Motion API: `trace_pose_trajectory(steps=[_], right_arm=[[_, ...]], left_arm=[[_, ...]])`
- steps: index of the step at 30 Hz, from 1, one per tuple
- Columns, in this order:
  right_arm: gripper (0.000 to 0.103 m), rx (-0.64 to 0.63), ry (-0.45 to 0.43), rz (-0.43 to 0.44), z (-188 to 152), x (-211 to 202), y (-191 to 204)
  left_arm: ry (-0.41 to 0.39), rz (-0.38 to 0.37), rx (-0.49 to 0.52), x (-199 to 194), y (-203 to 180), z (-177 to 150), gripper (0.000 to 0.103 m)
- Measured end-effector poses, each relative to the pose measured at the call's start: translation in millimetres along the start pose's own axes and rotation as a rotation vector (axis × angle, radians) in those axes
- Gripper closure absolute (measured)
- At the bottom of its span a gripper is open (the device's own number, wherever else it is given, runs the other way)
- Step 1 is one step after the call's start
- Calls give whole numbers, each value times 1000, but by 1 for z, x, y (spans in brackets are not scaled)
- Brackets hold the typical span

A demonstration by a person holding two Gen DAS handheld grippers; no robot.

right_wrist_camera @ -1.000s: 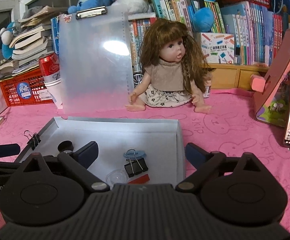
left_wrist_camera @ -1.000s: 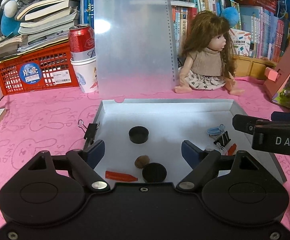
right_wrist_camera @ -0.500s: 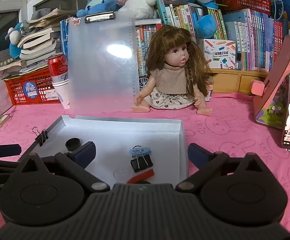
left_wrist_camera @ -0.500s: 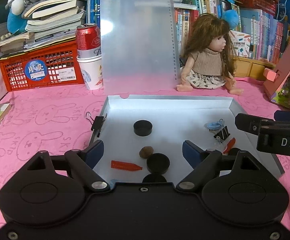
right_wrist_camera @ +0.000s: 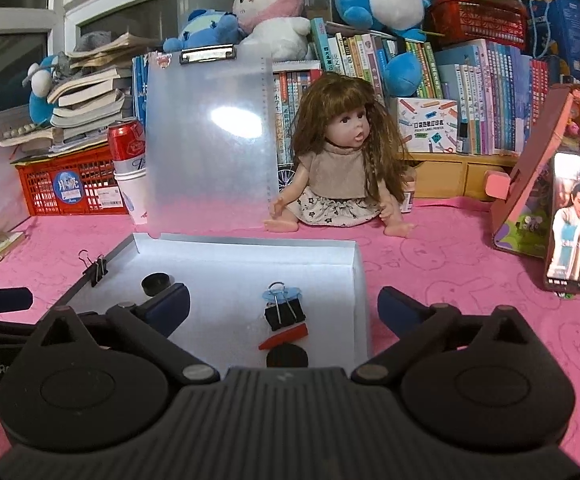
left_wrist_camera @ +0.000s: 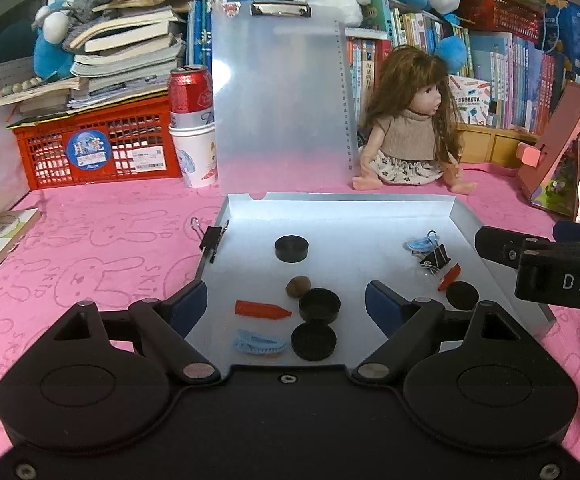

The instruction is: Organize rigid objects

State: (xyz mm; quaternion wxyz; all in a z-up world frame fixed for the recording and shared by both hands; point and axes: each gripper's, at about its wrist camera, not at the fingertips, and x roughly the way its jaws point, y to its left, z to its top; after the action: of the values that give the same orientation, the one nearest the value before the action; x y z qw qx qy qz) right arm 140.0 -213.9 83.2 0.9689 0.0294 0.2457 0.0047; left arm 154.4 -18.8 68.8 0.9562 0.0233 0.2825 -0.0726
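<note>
A shallow silver tray [left_wrist_camera: 341, 199] lies on the pink cloth. In it are several black discs [left_wrist_camera: 291, 249], a brown nut [left_wrist_camera: 298, 286], a red crayon piece [left_wrist_camera: 262, 309], a blue hair clip [left_wrist_camera: 258, 343] and a black binder clip [left_wrist_camera: 435, 258]. My left gripper [left_wrist_camera: 286, 300] hangs open over the tray's near left part, with nothing between its pads. In the right wrist view the tray [right_wrist_camera: 250, 242] holds the binder clip [right_wrist_camera: 284, 314], a red piece [right_wrist_camera: 284, 338] and a black disc [right_wrist_camera: 287, 357]. Above them my right gripper [right_wrist_camera: 284, 302] is open wide and holds nothing.
Another binder clip [left_wrist_camera: 210, 236] grips the tray's left rim. Behind the tray stand a clear clipboard [left_wrist_camera: 282, 100], a doll [left_wrist_camera: 409, 140], a red can on a paper cup [left_wrist_camera: 192, 120] and a red crate [left_wrist_camera: 98, 148]. A phone on a stand [right_wrist_camera: 569, 224] is at the right.
Both grippers have drawn back from the tray, so more of its near end shows, with the blue hair clip and another black disc now in view. The right jaws stand slightly wider.
</note>
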Motion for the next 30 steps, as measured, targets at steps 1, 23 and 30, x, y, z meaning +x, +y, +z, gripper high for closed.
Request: trace_pose_trajectory(steps=[1,23,30], right_arm=[[0,7,-1,2,-2,-2,-1],[0,-23,33,-33,-63,-20,0],[0,-34,70,-25,-75,-18,2]], left_arm=[[-8,1,0,-4,0,-2,17],[50,67,-6,-14,-1,-63,17],[84,70,-12,-8,-2,-73,17]])
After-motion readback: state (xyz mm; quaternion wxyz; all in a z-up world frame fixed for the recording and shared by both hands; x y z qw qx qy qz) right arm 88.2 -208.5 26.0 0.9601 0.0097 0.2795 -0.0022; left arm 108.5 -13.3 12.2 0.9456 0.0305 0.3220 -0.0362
